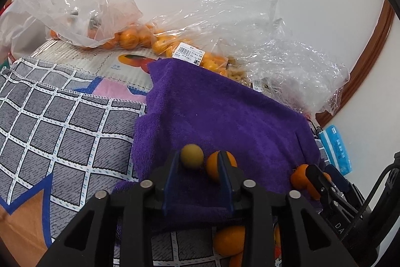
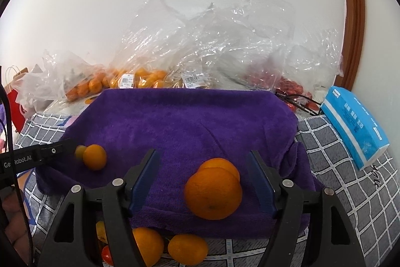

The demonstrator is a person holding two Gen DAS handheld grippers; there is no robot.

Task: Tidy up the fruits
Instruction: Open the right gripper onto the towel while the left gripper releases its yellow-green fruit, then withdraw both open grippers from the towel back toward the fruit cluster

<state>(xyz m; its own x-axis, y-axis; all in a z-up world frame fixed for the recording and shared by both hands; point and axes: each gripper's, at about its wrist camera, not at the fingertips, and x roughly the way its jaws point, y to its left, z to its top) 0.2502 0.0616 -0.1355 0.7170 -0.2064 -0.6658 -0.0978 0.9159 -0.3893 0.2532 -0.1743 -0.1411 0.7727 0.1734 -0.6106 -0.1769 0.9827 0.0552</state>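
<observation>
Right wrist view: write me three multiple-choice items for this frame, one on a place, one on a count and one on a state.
1. Where does the blue tissue pack lie?
A. On the purple towel
B. To the right of the towel, on the checked cloth
C. Inside a plastic bag

2. How many oranges lie on the towel between the fingers of the right gripper?
A. None
B. Two
C. Five

3. How does the right gripper stand?
A. Open, its pads clear of the fruit
B. Shut on an orange
C. Shut on a fold of the towel

Answers:
1 B: the pack lies past the towel's right edge, on the grey grid pattern.
2 B: one orange partly covers a second one behind it.
3 A: towel shows on both sides between the blue pads and the oranges.
</observation>
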